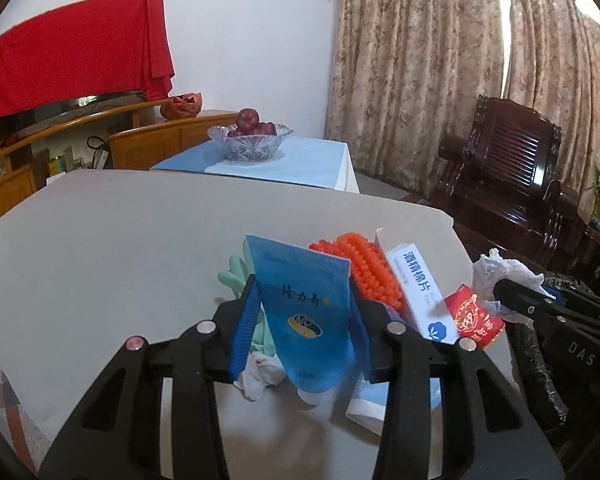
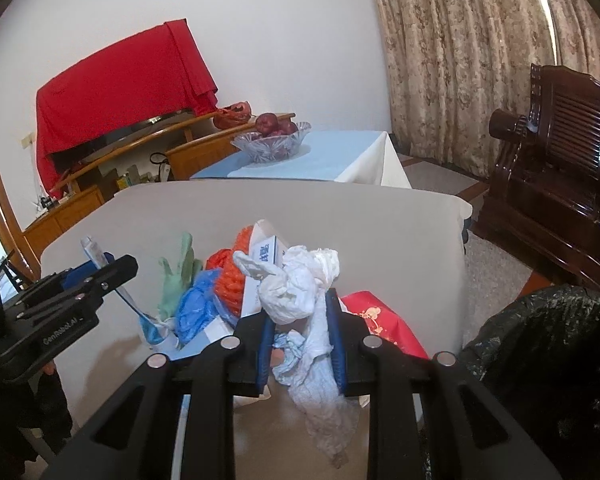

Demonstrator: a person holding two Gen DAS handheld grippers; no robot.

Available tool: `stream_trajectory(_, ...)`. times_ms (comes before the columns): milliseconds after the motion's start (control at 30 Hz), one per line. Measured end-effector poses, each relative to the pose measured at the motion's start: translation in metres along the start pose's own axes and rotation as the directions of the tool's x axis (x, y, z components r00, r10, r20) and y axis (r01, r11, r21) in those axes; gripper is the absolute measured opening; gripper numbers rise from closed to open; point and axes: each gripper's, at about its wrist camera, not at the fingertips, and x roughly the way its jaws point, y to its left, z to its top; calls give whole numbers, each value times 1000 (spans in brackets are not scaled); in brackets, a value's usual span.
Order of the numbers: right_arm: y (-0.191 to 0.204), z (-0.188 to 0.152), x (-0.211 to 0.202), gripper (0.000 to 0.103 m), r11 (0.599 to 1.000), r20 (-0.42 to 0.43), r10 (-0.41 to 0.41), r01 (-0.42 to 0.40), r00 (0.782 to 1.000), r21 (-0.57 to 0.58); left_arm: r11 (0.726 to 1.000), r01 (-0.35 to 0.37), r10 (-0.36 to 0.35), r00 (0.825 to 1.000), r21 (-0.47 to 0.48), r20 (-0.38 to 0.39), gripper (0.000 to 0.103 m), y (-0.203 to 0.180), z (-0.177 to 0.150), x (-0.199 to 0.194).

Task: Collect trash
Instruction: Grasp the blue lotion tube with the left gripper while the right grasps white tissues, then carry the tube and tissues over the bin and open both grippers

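Observation:
My left gripper (image 1: 303,300) is shut on a blue squeeze tube (image 1: 305,312) and holds it upright over a pile of trash on the grey table (image 1: 120,240). My right gripper (image 2: 300,312) is shut on crumpled white tissue (image 2: 300,284), which hangs down between its pads. The pile holds an orange bumpy mesh (image 1: 364,268), a white box with blue print (image 1: 420,292), a red packet (image 1: 474,316), a green glove (image 2: 178,276) and a blue plastic wad (image 2: 198,308). In the right wrist view the left gripper (image 2: 112,276) stands at the left with the tube.
A black trash bag (image 2: 548,340) stands open at the table's right edge. Beyond the grey table is a blue-covered table with a glass fruit bowl (image 1: 250,142). A dark wooden armchair (image 1: 512,184) stands at the right, a wooden cabinet (image 1: 60,148) at the left.

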Motion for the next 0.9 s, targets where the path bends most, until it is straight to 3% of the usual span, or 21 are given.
stream_trajectory(367,-2,22,-44,24,1000,95,-10,11,995,-12,999,26,-28,995,28,94,40,-18,27,-37)
stream_trajectory(667,-29,29,-99,24,998,154,-67,66,986,11,985,155,-165,977,79,137,40,-75,40,-66)
stream_trajectory(900,-64,23,-140,24,986,170,-164,158,972,47,950,287,-302,944,122,132,40,-134,38,-72)
